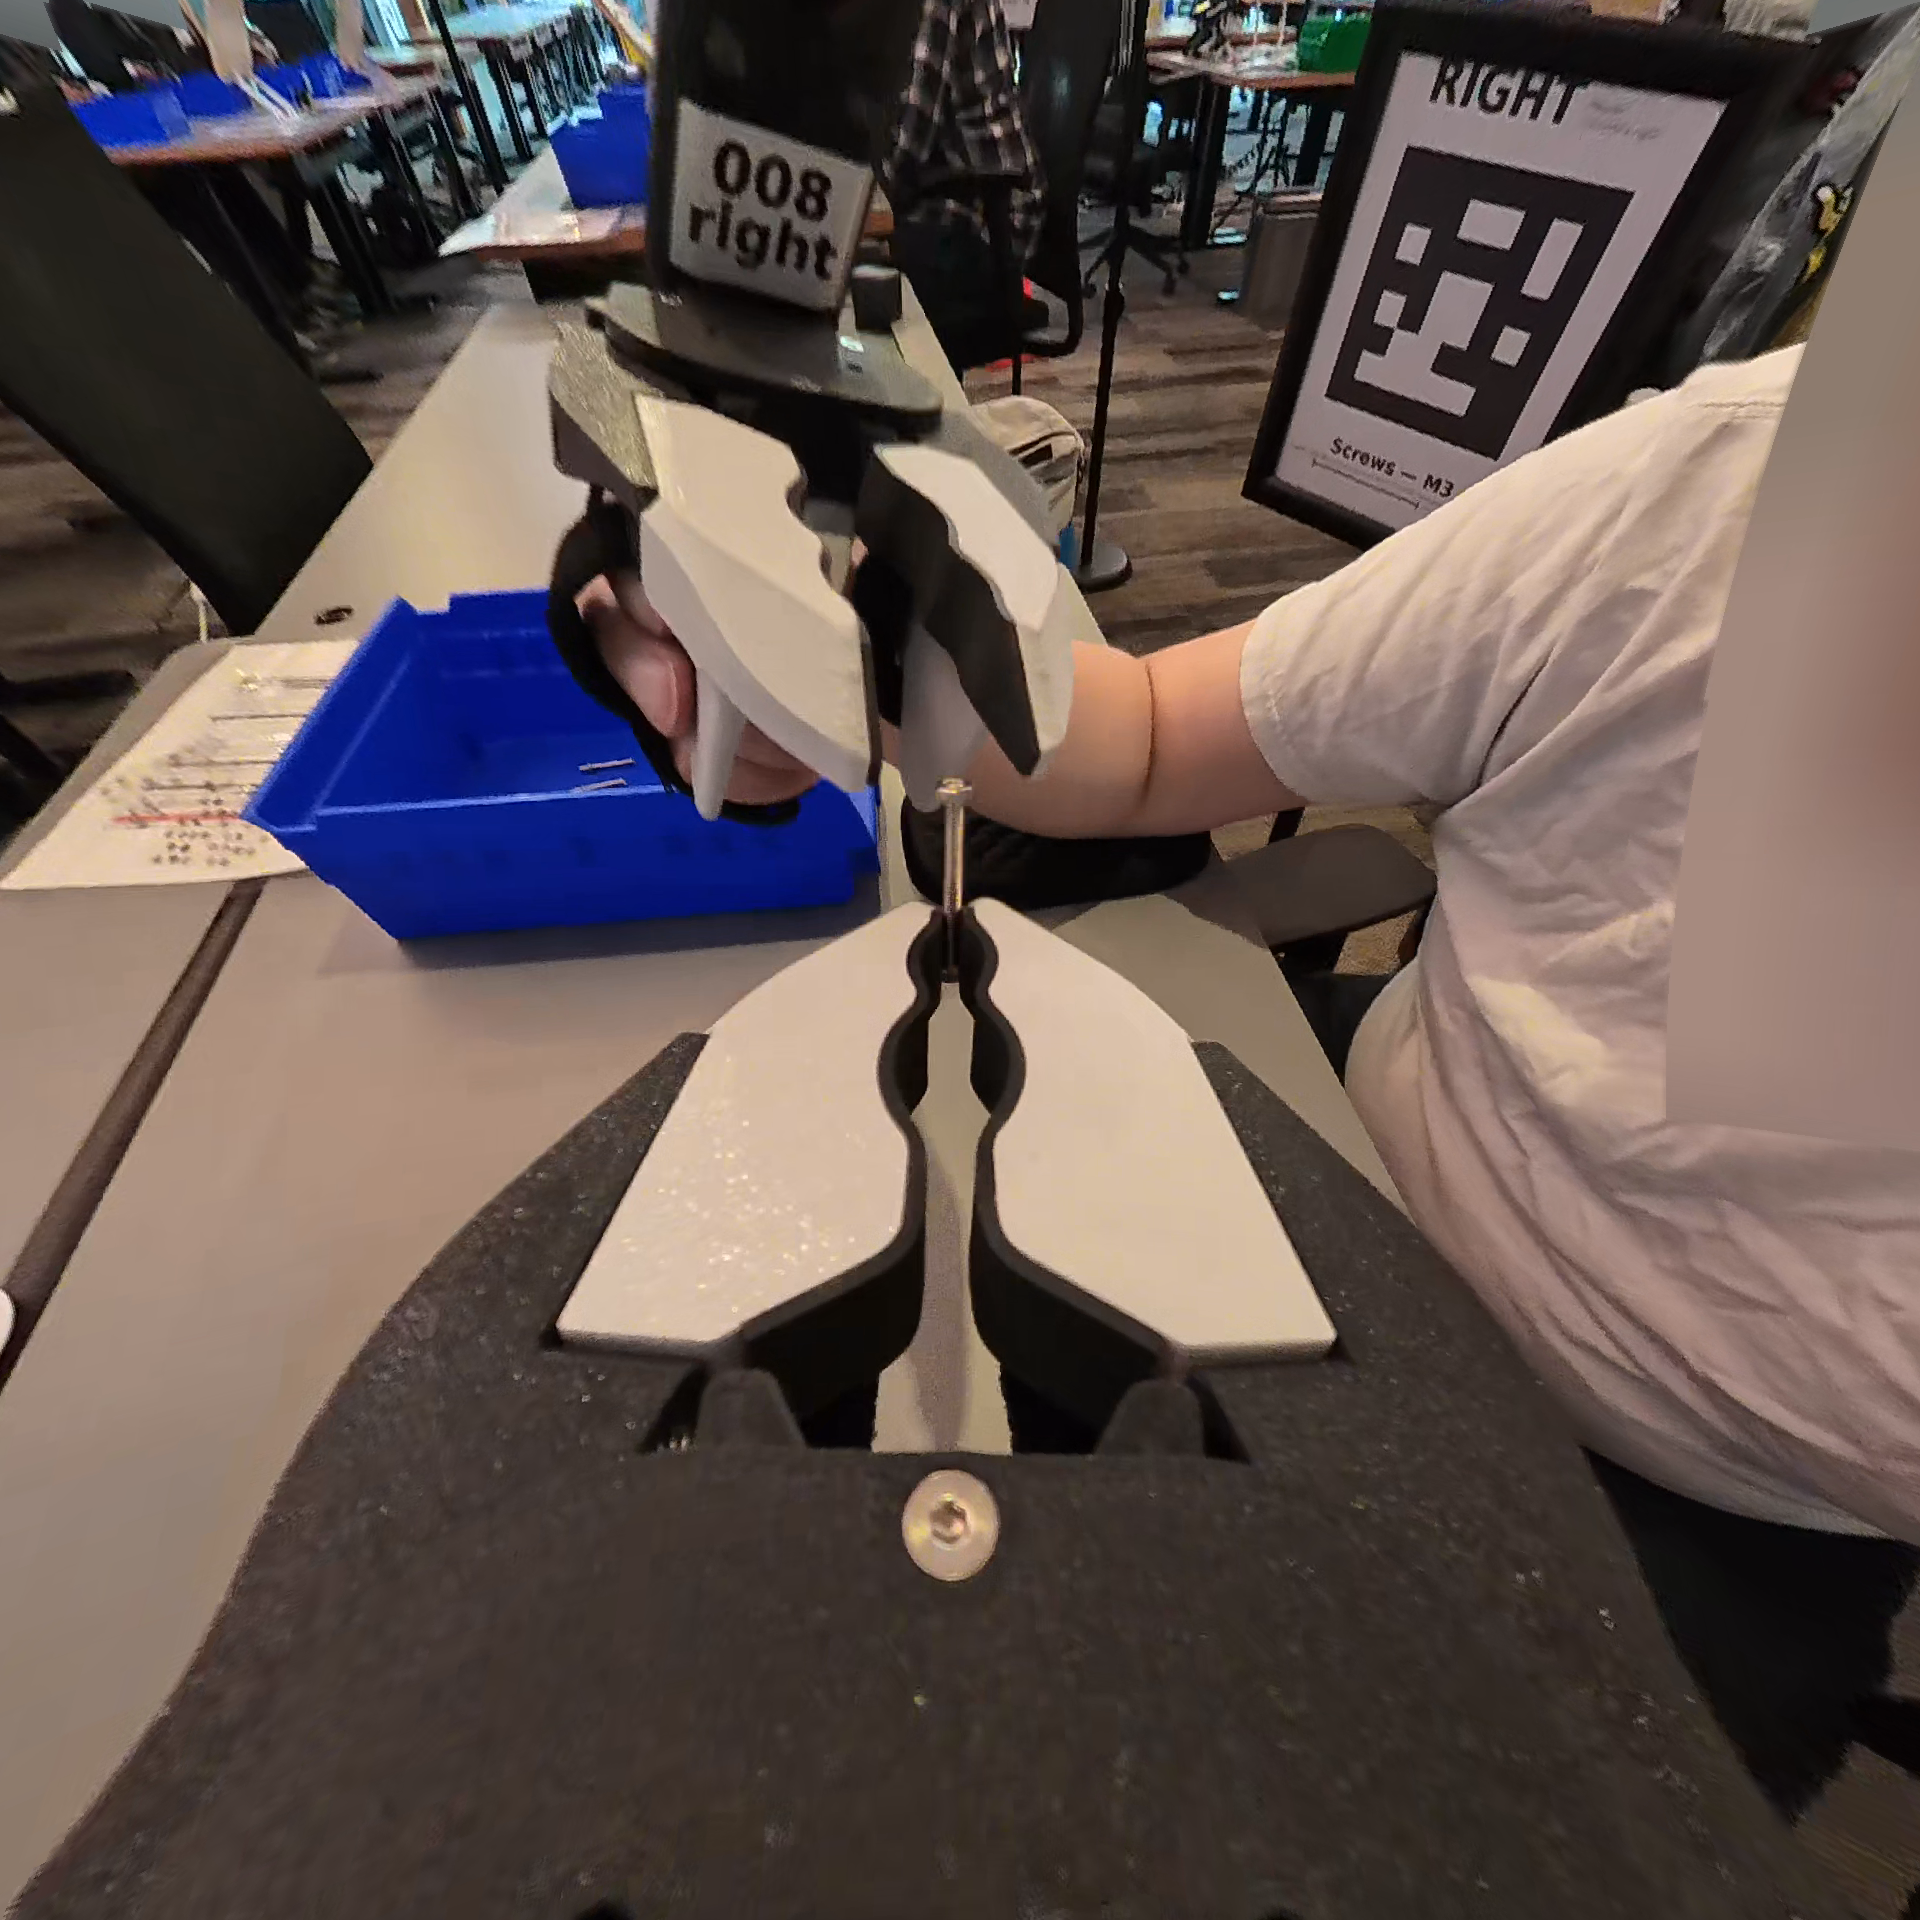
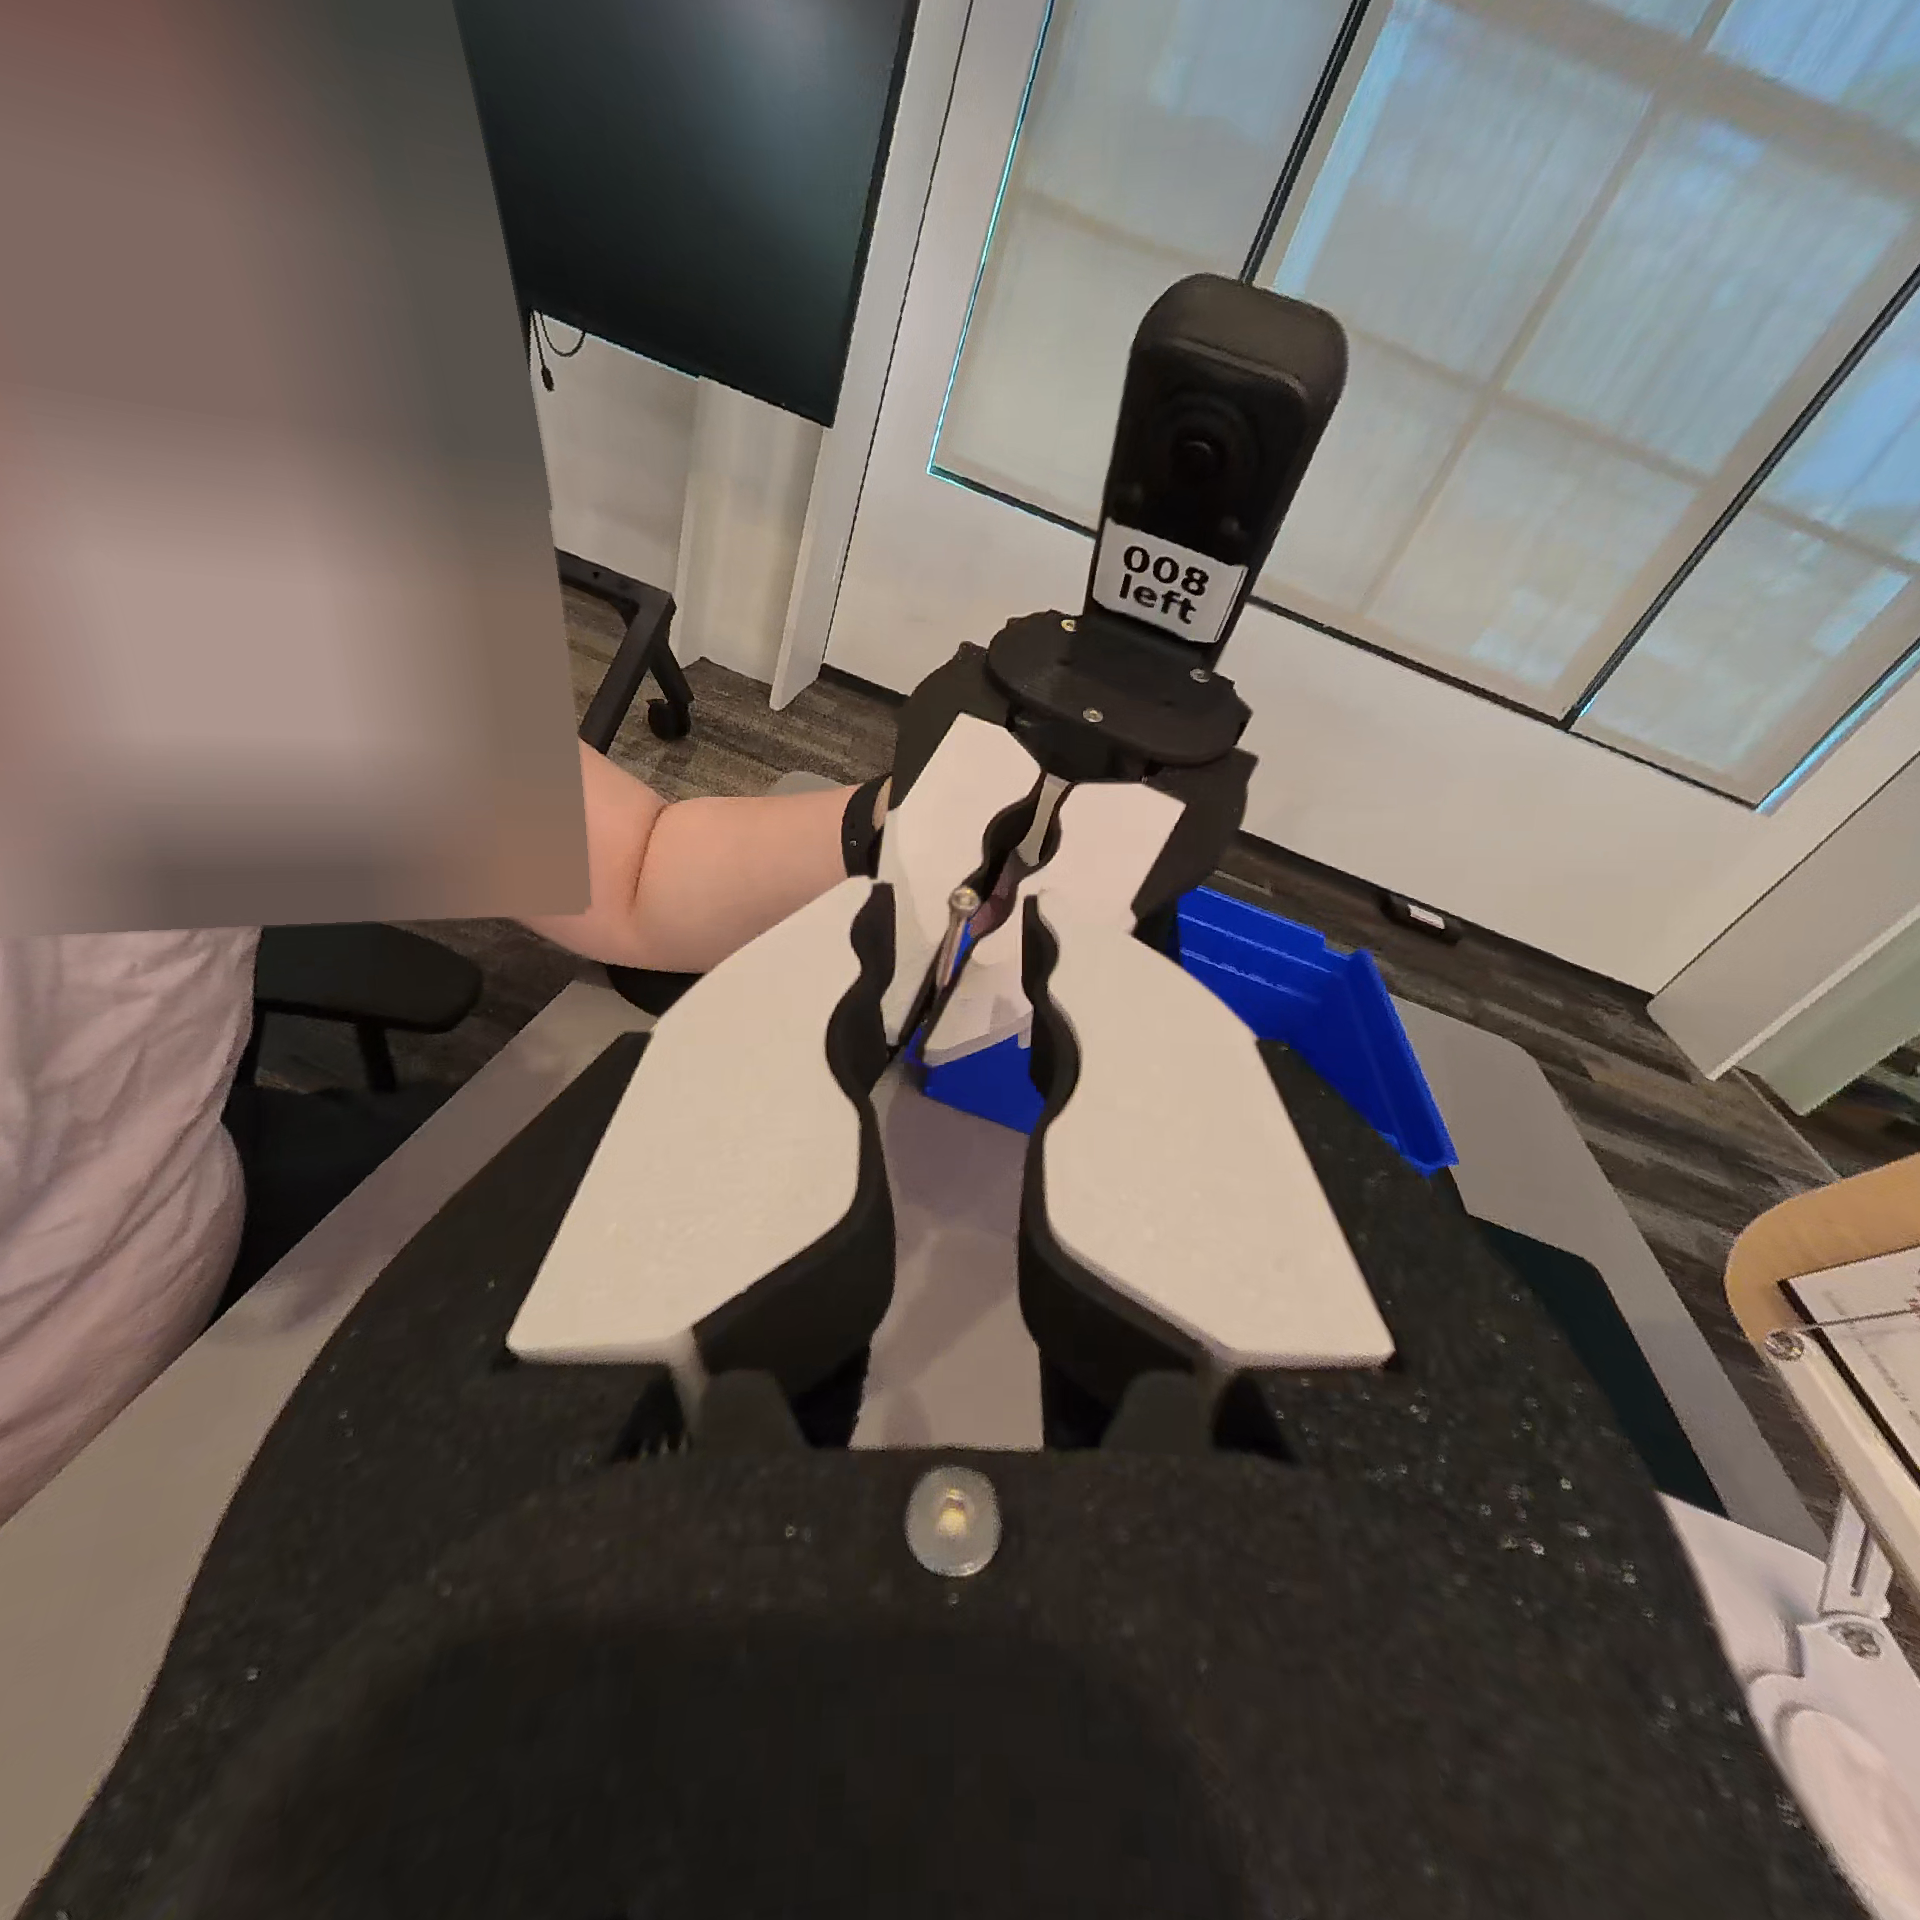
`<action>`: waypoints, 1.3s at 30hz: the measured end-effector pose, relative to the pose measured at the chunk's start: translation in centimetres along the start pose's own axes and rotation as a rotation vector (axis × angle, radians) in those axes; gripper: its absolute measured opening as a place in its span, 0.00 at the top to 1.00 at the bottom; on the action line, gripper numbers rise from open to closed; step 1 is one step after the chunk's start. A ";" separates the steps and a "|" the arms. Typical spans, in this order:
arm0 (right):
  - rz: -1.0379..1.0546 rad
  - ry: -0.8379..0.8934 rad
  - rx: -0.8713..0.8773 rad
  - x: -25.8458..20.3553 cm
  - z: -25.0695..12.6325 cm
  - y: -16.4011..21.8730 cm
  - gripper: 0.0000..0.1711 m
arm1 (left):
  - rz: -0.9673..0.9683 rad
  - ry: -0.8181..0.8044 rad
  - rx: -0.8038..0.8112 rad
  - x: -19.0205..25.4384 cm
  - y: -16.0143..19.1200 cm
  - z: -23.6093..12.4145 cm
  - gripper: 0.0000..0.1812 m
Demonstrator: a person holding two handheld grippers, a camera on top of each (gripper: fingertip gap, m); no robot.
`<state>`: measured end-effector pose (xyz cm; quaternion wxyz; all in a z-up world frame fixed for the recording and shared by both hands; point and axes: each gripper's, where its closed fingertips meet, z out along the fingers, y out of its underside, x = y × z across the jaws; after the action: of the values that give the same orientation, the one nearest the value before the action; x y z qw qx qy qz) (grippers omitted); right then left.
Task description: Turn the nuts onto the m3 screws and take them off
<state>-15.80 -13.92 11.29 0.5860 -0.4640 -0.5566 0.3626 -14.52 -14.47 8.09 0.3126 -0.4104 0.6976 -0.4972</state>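
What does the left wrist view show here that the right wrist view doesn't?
Only the left wrist view shows the framed marker sign, the paper sheet and loose screws inside the blue bin. Only the right wrist view shows windows, a dark screen and a clipboard. Both show the screw pinched by the left gripper, the right gripper open.

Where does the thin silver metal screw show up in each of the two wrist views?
Left wrist view: the thin silver metal screw stands upright just above centre, pinched at its lower end by the left gripper.
Right wrist view: the screw is at centre, slanted, between the open fingertips of the right gripper.
Shared landmark: the blue plastic bin.
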 end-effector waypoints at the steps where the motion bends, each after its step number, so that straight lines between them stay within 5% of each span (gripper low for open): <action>1: -0.010 0.004 -0.001 -0.1 0.2 0.0 0.87 | 0.004 -0.001 0.007 0.1 -0.1 -0.1 0.99; 39: -0.099 0.085 -0.009 0.0 0.6 -0.8 0.87 | 0.016 -0.042 0.016 0.0 -0.6 -0.7 0.99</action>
<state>-16.50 -14.09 12.00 0.6242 -0.4534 -0.5551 0.3109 -14.99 -14.29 8.85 0.3344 -0.4124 0.6903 -0.4915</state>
